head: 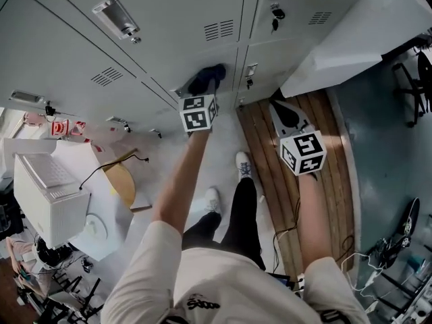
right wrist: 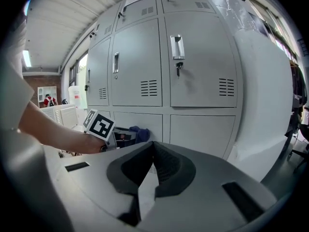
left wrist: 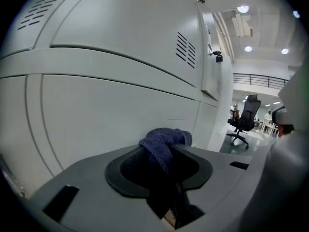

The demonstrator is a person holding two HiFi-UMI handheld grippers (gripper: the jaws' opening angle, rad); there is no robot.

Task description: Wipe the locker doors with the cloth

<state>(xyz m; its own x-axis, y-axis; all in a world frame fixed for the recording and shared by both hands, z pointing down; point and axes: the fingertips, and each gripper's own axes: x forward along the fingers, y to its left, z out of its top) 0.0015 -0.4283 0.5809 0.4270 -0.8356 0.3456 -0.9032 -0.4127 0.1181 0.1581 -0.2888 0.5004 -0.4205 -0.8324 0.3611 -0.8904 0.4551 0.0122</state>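
The locker doors (head: 169,19) block me straight ahead, a handle (head: 118,17) juts out higher up, and a white sheet (head: 351,39) crowds my right.

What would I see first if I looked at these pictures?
A big wall of grey lockers fills every view. The left gripper is shut on a dark blue cloth, right up at a low locker door. The right gripper hangs back from the lockers, jaws together on nothing, above a strip of wooden floor.
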